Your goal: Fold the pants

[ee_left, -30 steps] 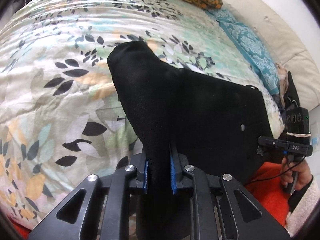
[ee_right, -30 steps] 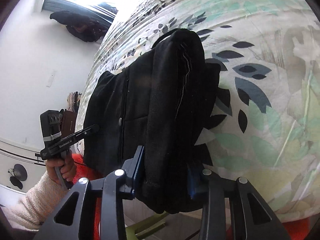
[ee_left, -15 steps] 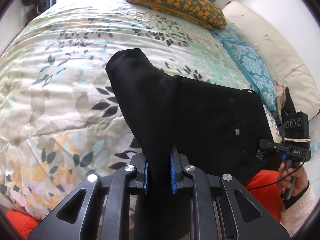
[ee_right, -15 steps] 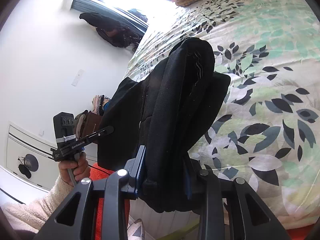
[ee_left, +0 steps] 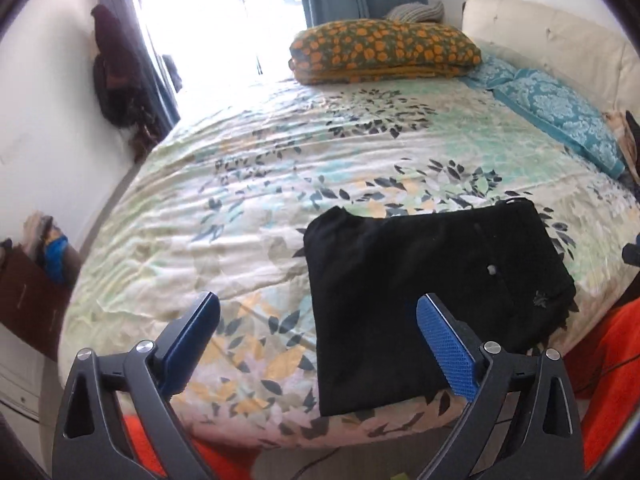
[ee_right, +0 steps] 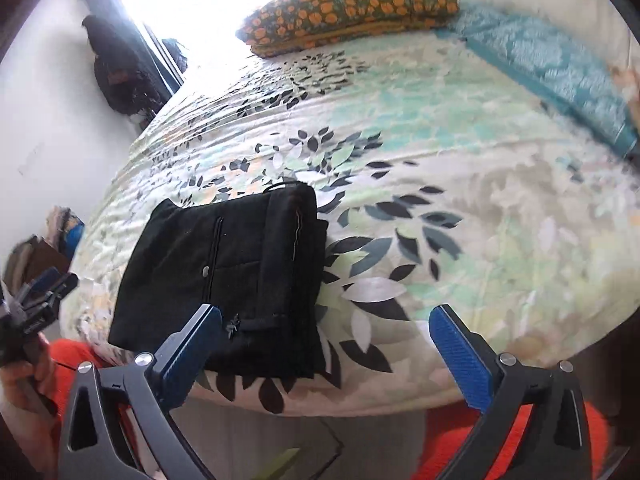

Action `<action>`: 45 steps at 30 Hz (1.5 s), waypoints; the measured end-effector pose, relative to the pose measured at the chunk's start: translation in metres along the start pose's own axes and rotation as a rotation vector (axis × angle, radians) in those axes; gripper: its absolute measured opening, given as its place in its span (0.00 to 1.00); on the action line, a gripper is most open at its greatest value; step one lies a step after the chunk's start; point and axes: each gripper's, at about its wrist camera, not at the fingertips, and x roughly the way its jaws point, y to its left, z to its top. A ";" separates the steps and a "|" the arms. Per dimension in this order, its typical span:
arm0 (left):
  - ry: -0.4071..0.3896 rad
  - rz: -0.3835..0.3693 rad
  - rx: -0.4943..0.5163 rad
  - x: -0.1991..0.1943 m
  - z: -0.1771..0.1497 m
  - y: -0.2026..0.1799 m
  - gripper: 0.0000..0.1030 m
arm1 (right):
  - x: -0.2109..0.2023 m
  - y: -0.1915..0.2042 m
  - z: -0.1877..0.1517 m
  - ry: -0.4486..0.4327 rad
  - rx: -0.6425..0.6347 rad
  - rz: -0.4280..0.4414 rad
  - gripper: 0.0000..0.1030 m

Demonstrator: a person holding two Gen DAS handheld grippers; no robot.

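The folded black cloth pants look soft and matt. The leaf-print bed cover is wrinkly cloth. The blue finger pads are bumpy, on black matt plastic arms with shiny metal screws.

Pants lie on the bedspread's near edge — pillow far behind.

The far side of the bed smears with motion blur in the right wrist view, where the frame's left edge crops a hand gripping the left claw.
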 end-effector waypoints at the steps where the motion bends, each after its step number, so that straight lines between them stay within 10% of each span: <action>1: -0.018 0.028 0.001 -0.014 -0.002 -0.005 0.98 | -0.022 0.008 -0.005 -0.013 -0.038 -0.040 1.00; 9: 0.101 -0.031 -0.069 -0.072 -0.021 -0.026 0.99 | -0.107 0.072 -0.053 -0.044 -0.091 -0.074 1.00; 45: 0.152 -0.049 -0.084 -0.075 -0.035 -0.032 0.99 | -0.098 0.109 -0.076 -0.054 -0.179 -0.113 1.00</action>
